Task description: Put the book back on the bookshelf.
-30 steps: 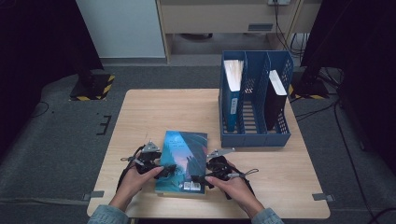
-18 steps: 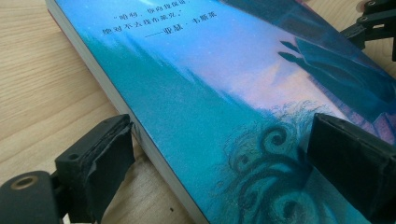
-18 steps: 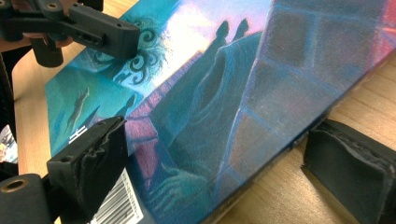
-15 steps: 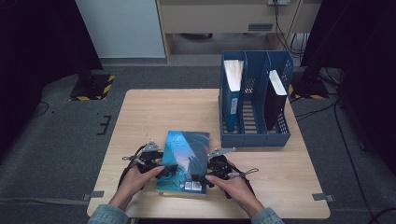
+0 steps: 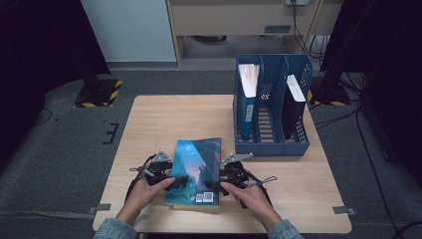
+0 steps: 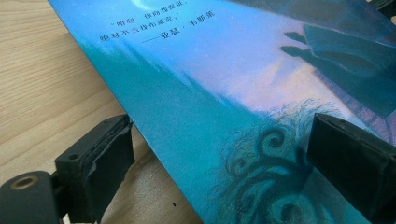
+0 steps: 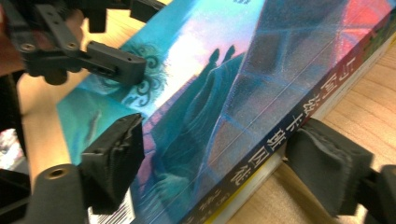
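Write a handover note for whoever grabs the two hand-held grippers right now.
Left gripper: jaws straddle the left edge of the teal paperback book, one over the cover, one below; grip unclear.
Right gripper: jaws have just been closing around the spine edge, one above and one below; not clearly clamped.
Book lies flat on the wooden table, near the front edge.
Blue plastic file rack holds two upright books; middle slot free.
Left to do: clamp, lift, probably slot the book.

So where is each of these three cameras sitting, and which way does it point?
High view: above the table's near edge, looking forward and down; both forearms, left gripper and right gripper flank the book.
Left gripper view: on that gripper, along its jaws astride the book's edge.
Right gripper view: likewise, at the spine.
All share the book.
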{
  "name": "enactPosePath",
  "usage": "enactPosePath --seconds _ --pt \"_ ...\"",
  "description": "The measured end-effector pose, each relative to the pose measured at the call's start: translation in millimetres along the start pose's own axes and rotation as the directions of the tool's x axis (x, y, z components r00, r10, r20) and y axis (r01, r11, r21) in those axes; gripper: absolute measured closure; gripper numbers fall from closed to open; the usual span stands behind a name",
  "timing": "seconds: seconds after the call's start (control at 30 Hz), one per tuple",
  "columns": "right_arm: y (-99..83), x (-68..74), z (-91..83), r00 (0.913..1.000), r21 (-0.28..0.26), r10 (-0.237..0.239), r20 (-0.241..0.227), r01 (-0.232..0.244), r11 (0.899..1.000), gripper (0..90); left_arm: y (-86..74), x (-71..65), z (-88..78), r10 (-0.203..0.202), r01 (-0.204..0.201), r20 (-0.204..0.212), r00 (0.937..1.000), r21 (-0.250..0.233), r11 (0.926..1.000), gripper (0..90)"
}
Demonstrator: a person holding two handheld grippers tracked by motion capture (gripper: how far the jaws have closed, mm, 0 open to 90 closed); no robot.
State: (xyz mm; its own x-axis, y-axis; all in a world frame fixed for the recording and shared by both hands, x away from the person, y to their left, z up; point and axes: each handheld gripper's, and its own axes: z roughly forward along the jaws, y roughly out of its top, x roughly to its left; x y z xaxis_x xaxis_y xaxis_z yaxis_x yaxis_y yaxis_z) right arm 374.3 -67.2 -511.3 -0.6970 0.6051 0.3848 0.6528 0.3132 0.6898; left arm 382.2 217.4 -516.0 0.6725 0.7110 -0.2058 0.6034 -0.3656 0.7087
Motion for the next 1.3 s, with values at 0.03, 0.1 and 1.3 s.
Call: enactPosePath --seconds 0.03,0.1,1.3 --pt "0.6 0.1 1.8 1.0 0.007 0.001 0.005 -0.001 1.0 23.0 0.2 0.2 -0.1 0.001 -0.001 0.001 1.0 0.001 1.0 6.5" --pt "2.5 0.7 5.4 1.0 0.011 0.007 -0.007 -0.007 1.0 23.1 0.2 0.2 -0.4 0.003 -0.003 0.0 1.0 0.002 1.0 6.5" --pt "26.4 6.1 23.7 0.9994 0.093 -0.025 -0.023 0.027 0.995 35.3 15.1 4.8 -8.5 0.016 -0.014 -0.024 0.9996 0.092 0.9956 24.0"
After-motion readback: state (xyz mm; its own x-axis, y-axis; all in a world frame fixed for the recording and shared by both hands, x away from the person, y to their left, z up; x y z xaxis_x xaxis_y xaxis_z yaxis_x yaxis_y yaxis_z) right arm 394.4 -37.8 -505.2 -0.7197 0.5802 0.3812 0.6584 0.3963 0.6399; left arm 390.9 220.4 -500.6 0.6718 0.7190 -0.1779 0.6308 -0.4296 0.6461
